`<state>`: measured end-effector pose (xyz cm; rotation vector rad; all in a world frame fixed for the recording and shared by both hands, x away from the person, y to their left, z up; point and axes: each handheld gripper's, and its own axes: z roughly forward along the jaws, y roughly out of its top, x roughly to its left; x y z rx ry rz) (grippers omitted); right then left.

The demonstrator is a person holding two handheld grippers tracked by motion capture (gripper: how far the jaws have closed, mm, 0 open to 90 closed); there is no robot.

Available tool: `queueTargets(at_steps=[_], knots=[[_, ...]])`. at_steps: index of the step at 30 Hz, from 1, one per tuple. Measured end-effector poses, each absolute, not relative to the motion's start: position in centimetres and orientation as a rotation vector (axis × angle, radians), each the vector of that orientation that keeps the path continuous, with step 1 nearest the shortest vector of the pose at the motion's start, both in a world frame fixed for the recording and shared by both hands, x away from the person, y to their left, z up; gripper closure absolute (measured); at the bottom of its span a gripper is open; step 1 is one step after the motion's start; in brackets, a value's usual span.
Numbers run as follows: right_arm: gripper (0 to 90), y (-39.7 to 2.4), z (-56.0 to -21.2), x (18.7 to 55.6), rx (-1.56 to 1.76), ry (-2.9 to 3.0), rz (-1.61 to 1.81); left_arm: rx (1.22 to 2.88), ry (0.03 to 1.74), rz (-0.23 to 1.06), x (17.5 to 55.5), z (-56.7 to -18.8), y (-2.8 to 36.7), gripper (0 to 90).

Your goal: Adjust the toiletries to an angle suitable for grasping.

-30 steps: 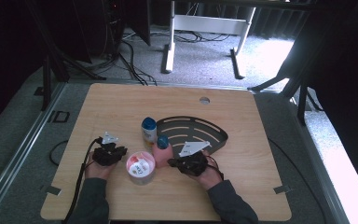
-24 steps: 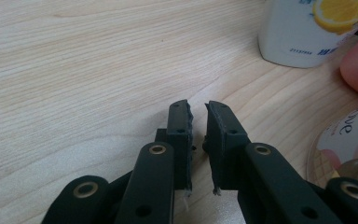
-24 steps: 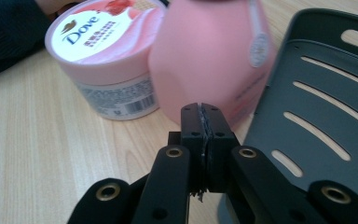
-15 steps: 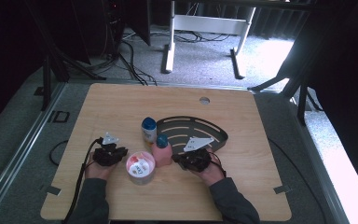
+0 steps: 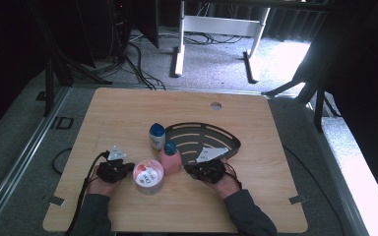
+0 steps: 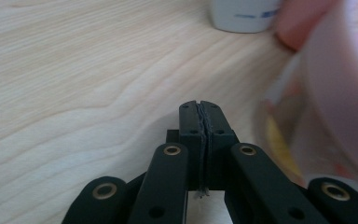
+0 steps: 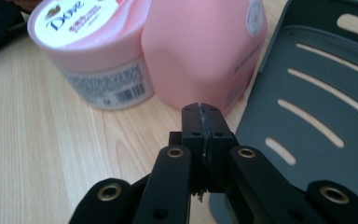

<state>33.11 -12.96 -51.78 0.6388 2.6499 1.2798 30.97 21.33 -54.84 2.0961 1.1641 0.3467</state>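
Both grippers, left (image 6: 200,109) and right (image 7: 200,112), pinched empty beside pink jar (image 5: 148,175), seemingly touching neither.

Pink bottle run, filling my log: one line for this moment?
left gripper shut, empty | right gripper shut, empty, before pink plastic bottle

Looks like a lab or test room, not a home: bare wooden table (image 5: 128,113) w/ a cable hole (image 5: 216,105) on grey carpet (image 5: 216,54), loose black cables (image 5: 142,54) trailing over the floor, white desk-frame legs (image 5: 179,49) behind, dark stands & equipment at the edges, tape marks (image 5: 55,200) on the tabletop, bright light falling in from the right
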Motion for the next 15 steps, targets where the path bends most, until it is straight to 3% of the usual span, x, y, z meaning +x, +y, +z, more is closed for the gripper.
queueTargets(at_steps=[15], knots=[[89.5,-15.1,-52.9,32.4,0.685,2.661,1.235,2.129,1.091,0.317,29.9,-54.6,20.6,89.6]])
